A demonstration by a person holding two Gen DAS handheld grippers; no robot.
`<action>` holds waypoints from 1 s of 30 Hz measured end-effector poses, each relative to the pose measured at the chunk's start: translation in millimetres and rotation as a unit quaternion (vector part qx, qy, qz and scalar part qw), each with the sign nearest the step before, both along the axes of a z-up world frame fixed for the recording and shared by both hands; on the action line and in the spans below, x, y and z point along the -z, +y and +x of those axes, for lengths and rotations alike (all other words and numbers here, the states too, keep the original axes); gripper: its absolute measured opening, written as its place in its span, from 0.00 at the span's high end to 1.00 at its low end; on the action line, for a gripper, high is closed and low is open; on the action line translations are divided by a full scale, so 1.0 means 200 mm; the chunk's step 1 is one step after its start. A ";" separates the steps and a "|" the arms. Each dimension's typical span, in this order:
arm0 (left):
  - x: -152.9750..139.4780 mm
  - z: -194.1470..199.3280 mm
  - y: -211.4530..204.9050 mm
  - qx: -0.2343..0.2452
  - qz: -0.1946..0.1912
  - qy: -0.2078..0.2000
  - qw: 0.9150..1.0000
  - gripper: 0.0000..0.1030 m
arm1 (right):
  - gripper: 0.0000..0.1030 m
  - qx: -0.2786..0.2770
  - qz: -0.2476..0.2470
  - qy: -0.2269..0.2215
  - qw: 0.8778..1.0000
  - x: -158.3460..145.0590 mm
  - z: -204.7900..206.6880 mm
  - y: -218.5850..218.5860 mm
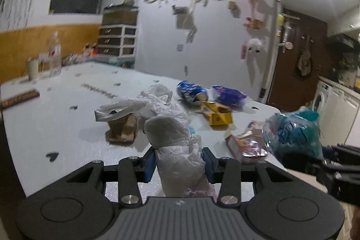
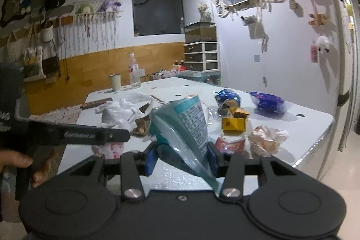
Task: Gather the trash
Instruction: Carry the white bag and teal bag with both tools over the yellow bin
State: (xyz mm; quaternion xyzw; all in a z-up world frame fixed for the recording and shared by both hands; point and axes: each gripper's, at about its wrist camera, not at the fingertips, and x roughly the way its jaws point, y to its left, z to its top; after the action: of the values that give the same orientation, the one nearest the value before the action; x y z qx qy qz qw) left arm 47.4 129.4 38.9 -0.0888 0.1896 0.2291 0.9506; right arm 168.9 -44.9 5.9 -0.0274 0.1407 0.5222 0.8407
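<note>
Clamping a crumpled white plastic bag [image 1: 180, 150], the left gripper [image 1: 178, 163] holds it pinched between both blue pads above the near edge of the white table [image 1: 56, 127]; the right gripper [image 2: 182, 158] grips a teal plastic pouch [image 2: 186, 125] the same way. Ahead of the left gripper at 11 o'clock a brown paper bag [image 1: 122, 129] lies under loose white plastic, with bare tabletop left of it. At 1 o'clock sit a yellow carton [image 1: 219, 115], a crushed blue can [image 1: 191, 92] and a purple wrapper [image 1: 227, 95], near the table's right edge. Farthest, at 10 o'clock, a clear bottle [image 1: 54, 53] and a cup [image 1: 32, 69] stand by the far edge
</note>
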 end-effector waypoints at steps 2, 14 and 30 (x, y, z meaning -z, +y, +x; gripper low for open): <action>-0.02 -0.01 -0.04 0.010 0.011 -0.001 1.000 0.57 | 0.55 0.009 0.005 0.004 1.000 -0.01 0.00 -0.04; -0.02 0.07 -0.29 0.085 0.020 -0.010 0.996 0.57 | 0.55 0.091 0.009 0.004 0.996 -0.04 -0.01 -0.33; 0.06 0.36 -0.74 0.216 0.008 -0.001 0.976 0.57 | 0.55 0.240 -0.016 0.032 0.970 0.08 0.07 -0.86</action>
State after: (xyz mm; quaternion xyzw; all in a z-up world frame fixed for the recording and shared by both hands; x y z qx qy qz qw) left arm 120.0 -19.0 26.7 -0.0384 0.2019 0.0197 0.9785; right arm 182.1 -216.2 -9.2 0.0103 0.1789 0.3033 0.9359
